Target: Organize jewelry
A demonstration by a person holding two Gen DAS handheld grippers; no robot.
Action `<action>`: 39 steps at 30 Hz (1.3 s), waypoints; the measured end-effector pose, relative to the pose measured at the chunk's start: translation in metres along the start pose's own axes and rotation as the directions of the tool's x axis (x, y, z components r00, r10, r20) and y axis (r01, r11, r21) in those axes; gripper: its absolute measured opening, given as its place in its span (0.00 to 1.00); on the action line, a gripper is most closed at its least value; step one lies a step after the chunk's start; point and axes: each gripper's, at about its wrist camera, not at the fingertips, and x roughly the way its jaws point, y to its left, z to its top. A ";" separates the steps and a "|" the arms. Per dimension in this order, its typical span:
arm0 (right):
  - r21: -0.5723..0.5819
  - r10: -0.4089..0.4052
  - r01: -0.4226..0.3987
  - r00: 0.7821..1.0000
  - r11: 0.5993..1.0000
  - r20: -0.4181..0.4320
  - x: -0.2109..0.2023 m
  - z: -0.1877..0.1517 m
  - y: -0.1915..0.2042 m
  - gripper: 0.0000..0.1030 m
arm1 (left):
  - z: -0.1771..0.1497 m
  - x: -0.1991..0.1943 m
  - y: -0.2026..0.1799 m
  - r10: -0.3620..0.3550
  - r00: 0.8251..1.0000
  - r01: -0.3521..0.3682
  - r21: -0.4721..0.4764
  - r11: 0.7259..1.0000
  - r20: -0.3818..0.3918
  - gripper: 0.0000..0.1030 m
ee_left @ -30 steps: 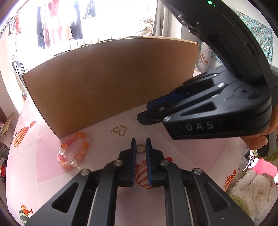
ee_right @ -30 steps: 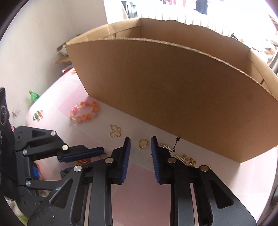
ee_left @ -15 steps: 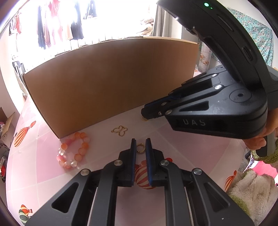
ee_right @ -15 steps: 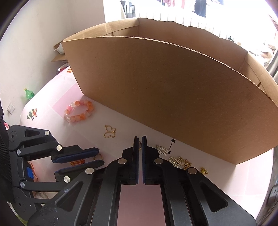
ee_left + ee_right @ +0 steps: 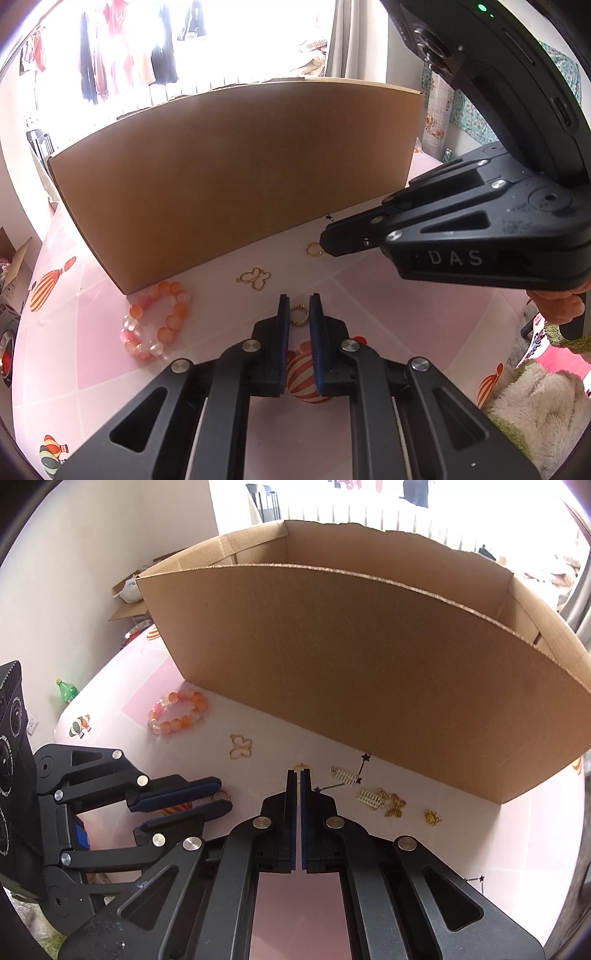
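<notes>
- My right tool has its pads pressed together on a small gold ring; from my left camera the ring pokes out at the tip, low over the surface.
- From my right camera only a sliver of that ring shows above the closed tips.
- My left tool is clamped on a second gold ring, narrow gap between the blue pads, the ring touching both.
- In my right view the left tool lies to the left, with its ring at the tips.
- The pink surface carries the other jewelry: a gold butterfly outline just ahead of my left tool, and an orange and pink bead bracelet to its left, by the corner of the box.
- To the right of my right tool lie two small comb-like charms, a thin chain with black stars, a gold butterfly charm and a small gold piece.
- The open cardboard box stands behind all of them; I cannot see its floor.
</notes>
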 end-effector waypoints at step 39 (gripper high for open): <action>0.043 -0.046 0.044 0.998 0.998 0.040 0.018 0.003 -0.009 0.08 | -0.003 0.004 0.003 -0.001 1.000 0.001 -0.002 1.000 0.005 0.10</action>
